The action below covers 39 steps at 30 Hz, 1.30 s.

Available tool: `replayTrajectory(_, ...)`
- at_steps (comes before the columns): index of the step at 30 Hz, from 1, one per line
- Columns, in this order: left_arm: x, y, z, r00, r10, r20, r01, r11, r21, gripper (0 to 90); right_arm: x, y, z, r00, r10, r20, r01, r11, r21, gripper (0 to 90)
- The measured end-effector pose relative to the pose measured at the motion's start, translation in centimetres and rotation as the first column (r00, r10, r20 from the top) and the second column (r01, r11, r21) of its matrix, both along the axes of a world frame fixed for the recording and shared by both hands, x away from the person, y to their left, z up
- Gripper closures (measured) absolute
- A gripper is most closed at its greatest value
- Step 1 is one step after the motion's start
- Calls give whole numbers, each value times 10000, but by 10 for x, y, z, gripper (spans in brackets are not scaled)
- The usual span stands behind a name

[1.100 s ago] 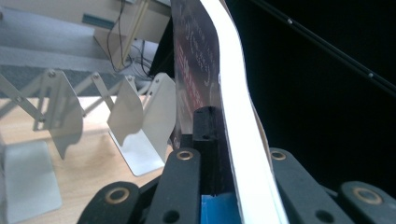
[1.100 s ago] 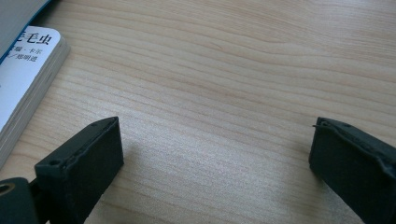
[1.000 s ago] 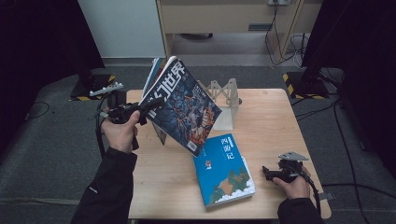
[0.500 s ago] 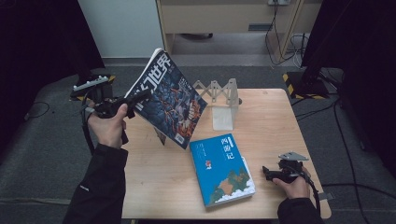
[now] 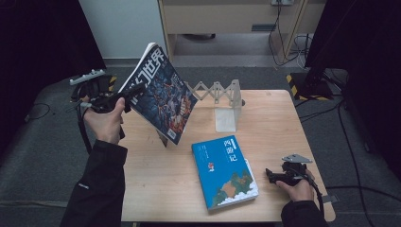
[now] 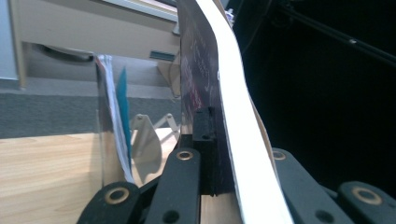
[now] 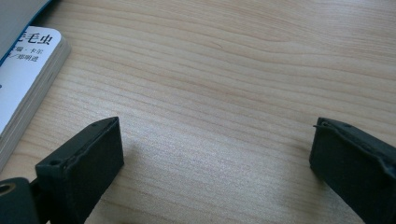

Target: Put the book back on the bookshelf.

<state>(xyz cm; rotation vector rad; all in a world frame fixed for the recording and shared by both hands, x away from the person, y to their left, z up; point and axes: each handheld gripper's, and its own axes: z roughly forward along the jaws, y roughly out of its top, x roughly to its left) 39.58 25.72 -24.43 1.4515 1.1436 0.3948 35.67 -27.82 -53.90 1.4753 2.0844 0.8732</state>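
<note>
A dark magazine (image 5: 163, 97) with white characters on its cover hangs tilted above the table's left side. My left gripper (image 5: 137, 91) is shut on its left edge. In the left gripper view the jaws (image 6: 217, 121) pinch the magazine's (image 6: 233, 116) bent edge. A blue book (image 5: 224, 172) lies flat at the front middle of the table. To the right of it my right gripper (image 5: 269, 176) rests on the wood, open and pointing at the book. In the right gripper view its jaws (image 7: 215, 154) stand wide over bare wood, and the book's corner (image 7: 28, 70) lies at the left.
A white folding book rack (image 5: 215, 90) with a clear end plate (image 5: 226, 116) stands at the back middle of the wooden table (image 5: 156, 189). Thin books (image 6: 112, 107) stand in the rack (image 6: 144, 140) in the left gripper view. Cabinets and cables lie beyond the table.
My left gripper has carried the magazine to the left and a little upward, away from the rack. The right gripper and the blue book have stayed where they were.
</note>
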Motion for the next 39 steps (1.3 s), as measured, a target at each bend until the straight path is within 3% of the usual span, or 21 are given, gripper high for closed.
replayTrajectory(5, 5, -4, 4, 9991, 429, 44, -431, 9980, 471, 823, 0, 0, 0, 10000, 3, 1, -3, 10000, -3, 32)
replayTrajectory(13, 16, -7, 3, 9961, 883, 16, -882, 9935, 719, 823, 0, 0, 0, 10000, 9, -6, -9, 10000, 5, 31)
replayTrajectory(24, 26, -14, -3, 9862, 1652, 75, -1645, 9755, 1462, 822, 0, 0, 0, 10000, 11, -6, -11, 10000, 1, 31)
replayTrajectory(39, 46, -39, -12, 9782, 2074, 81, -2041, 9540, 2196, 822, 0, 0, 0, 10000, 25, -29, -25, 10000, 8, 29)
